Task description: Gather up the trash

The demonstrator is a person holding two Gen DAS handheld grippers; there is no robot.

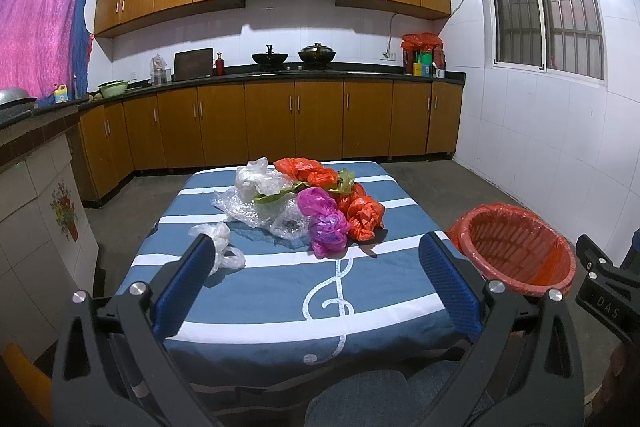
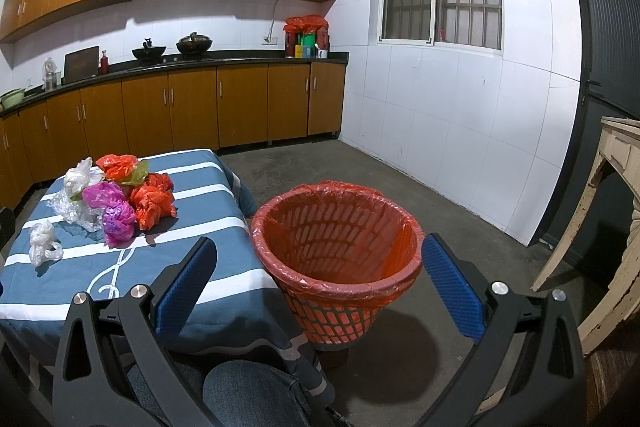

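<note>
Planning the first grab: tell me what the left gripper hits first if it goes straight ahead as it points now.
Probably the purple bag at the near edge of the pile on the table. The open left gripper holds nothing, and only bare cloth lies before it, though depth is uncertain.

Two low forward views, table (image 1: 256, 291) shared

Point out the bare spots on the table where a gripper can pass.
Free: the near half of the table, around the treble clef print, below the small white bag. Crowded: the far middle, where the bag pile sits. The basket stands off the right edge.
</note>
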